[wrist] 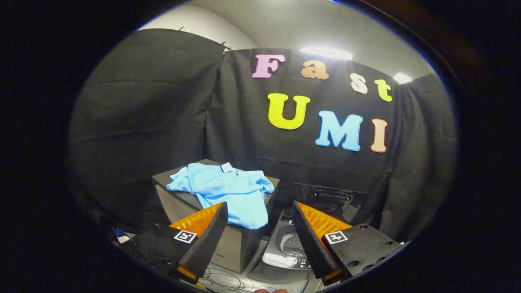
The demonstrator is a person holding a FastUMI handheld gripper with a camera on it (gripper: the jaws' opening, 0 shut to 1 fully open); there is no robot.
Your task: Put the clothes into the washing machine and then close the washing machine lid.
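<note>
A light blue polo shirt [228, 191] lies spread over the top of a dark box [179, 201], with one part hanging down the box's front corner. It is just beyond my left finger [203, 232]. To the right of the box, lower down, stands a small grey washing machine [285, 248] with its drum open and its dark lid [331, 195] raised behind it. The drum sits between my fingers and partly behind the right finger [317, 232]. My gripper [259, 207] is open with nothing between its fingers, held well above the machine and short of the shirt.
Black cloth walls close in the booth behind the box and the machine. Thin cables [228, 278] lie on the pale floor in front of the box, below my fingers. A blue and white scrap [120, 235] shows at the floor left of the box.
</note>
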